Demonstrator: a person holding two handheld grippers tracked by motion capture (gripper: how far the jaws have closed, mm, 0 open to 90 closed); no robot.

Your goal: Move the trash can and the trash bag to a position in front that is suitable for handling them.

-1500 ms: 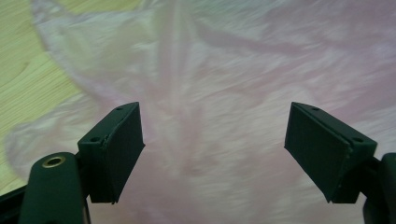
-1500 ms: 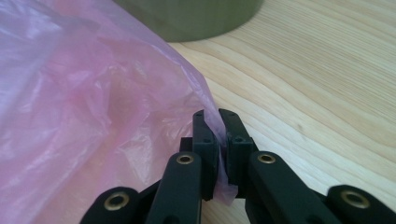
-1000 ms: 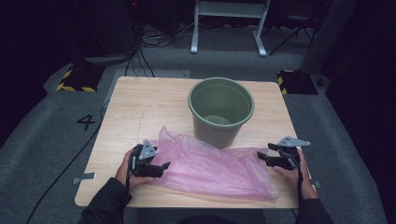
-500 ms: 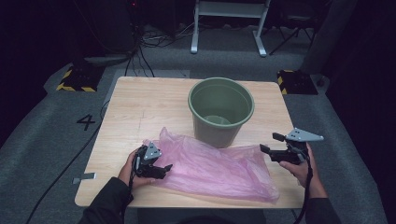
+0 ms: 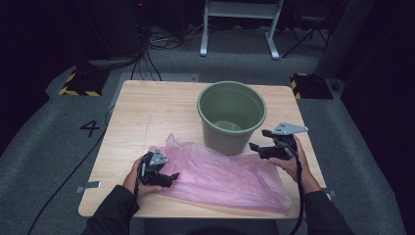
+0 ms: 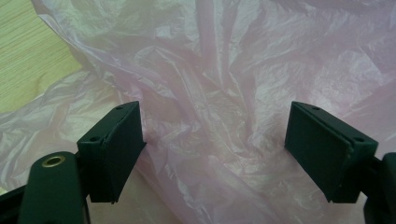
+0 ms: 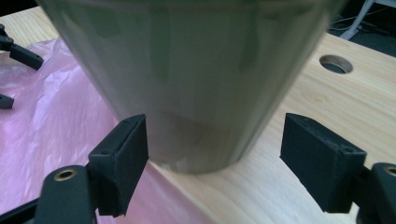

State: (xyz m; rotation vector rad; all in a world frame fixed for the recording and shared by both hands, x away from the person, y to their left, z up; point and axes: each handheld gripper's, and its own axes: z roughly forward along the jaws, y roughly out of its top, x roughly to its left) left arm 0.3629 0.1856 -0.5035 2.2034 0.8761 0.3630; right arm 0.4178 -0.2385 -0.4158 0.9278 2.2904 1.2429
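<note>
From the high view we see the whole wooden table (image 5: 147, 112), with the green bucket (image 5: 232, 117) standing upright, mouth up, at about 1 o'clock from the table's middle. The pink plastic bag (image 5: 225, 176) lies flat and crumpled at 6 o'clock of the bucket, touching its base, with its long axis running from 9 to 3 o'clock along the near edge.

The left gripper view adds what the high view cannot: the bag's creased film (image 6: 224, 93) between our jaws, which stand wide apart, holding nothing. The right gripper view shows the bucket's wall (image 7: 196, 70) close and blurred, rising between the jaws, and a round hole (image 7: 335, 64) in the tabletop at 2 o'clock.

Our left gripper (image 5: 169, 177) rests low at the bag's 9 o'clock end, pointing toward 3 o'clock. Our right gripper (image 5: 259, 141) hangs above the bag's 3 o'clock end, pointing toward the bucket at 9 o'clock; its jaws have just been opening and stand wide, gripping nothing.
</note>
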